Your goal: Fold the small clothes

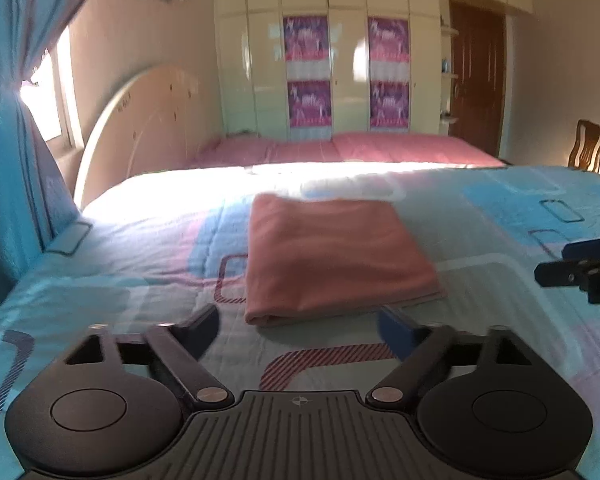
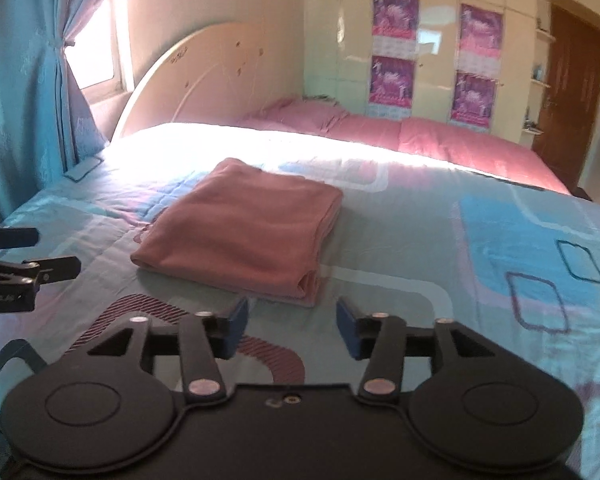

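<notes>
Pink cloth (image 1: 336, 256) sits folded flat on the bed (image 1: 500, 216), edges clear; left gripper (image 1: 300, 330) and right gripper (image 2: 292, 320) both gape empty.

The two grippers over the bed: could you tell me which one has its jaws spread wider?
The left gripper; its fingers stand far wider apart than the right gripper's. Neither holds anything.

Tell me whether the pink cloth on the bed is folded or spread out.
Folded. The pink cloth lies on the bedspread as a compact rectangle, with stacked layers showing along its near edge. Neither gripper touches it.

Right gripper (image 1: 580, 272) cut by edge
</notes>
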`<action>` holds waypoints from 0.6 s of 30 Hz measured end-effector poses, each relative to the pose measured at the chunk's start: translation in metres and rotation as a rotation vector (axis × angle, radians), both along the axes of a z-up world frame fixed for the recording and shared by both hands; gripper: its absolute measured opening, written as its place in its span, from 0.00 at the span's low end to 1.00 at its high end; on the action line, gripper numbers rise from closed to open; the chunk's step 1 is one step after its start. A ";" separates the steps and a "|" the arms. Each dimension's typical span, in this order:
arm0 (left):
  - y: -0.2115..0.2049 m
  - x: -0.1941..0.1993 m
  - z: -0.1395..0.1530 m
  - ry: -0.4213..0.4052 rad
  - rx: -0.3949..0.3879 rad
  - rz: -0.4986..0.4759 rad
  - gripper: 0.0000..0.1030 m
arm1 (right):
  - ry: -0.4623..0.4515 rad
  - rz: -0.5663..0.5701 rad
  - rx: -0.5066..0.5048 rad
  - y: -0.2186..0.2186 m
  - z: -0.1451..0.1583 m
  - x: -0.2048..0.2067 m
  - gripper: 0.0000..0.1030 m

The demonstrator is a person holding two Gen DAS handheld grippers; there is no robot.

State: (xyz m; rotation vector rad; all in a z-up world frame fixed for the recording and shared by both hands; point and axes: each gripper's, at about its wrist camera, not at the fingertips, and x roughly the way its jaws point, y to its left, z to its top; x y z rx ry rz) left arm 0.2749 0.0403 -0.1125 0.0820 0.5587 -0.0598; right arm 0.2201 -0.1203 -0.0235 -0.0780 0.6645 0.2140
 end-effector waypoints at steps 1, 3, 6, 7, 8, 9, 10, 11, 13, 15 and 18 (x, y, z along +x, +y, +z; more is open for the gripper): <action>-0.003 -0.010 0.004 -0.016 -0.004 0.002 0.99 | -0.013 -0.012 0.007 -0.003 0.002 -0.008 0.77; -0.007 -0.029 0.013 -0.038 -0.014 -0.003 1.00 | -0.042 -0.042 0.014 -0.007 0.006 -0.025 0.99; -0.010 -0.053 0.025 -0.048 -0.032 -0.019 1.00 | -0.054 -0.078 0.005 -0.010 0.013 -0.047 0.99; -0.010 -0.060 0.029 -0.053 -0.031 -0.020 1.00 | -0.054 -0.088 0.006 -0.011 0.015 -0.053 0.99; -0.011 -0.067 0.032 -0.056 -0.030 -0.020 1.00 | -0.059 -0.095 0.008 -0.012 0.018 -0.060 1.00; -0.011 -0.073 0.035 -0.059 -0.034 -0.021 1.00 | -0.067 -0.101 0.005 -0.011 0.020 -0.067 1.00; -0.010 -0.080 0.039 -0.064 -0.042 -0.024 1.00 | -0.076 -0.109 0.001 -0.010 0.024 -0.074 1.00; -0.011 -0.085 0.042 -0.069 -0.046 -0.024 1.00 | -0.088 -0.115 0.001 -0.010 0.027 -0.082 1.00; -0.010 -0.099 0.048 -0.080 -0.049 -0.029 1.00 | -0.110 -0.111 0.008 -0.009 0.034 -0.097 1.00; -0.010 -0.107 0.053 -0.078 -0.054 -0.035 1.00 | -0.124 -0.109 0.009 -0.005 0.041 -0.109 0.99; -0.010 -0.121 0.061 -0.087 -0.062 -0.047 1.00 | -0.141 -0.110 0.010 -0.001 0.049 -0.123 0.99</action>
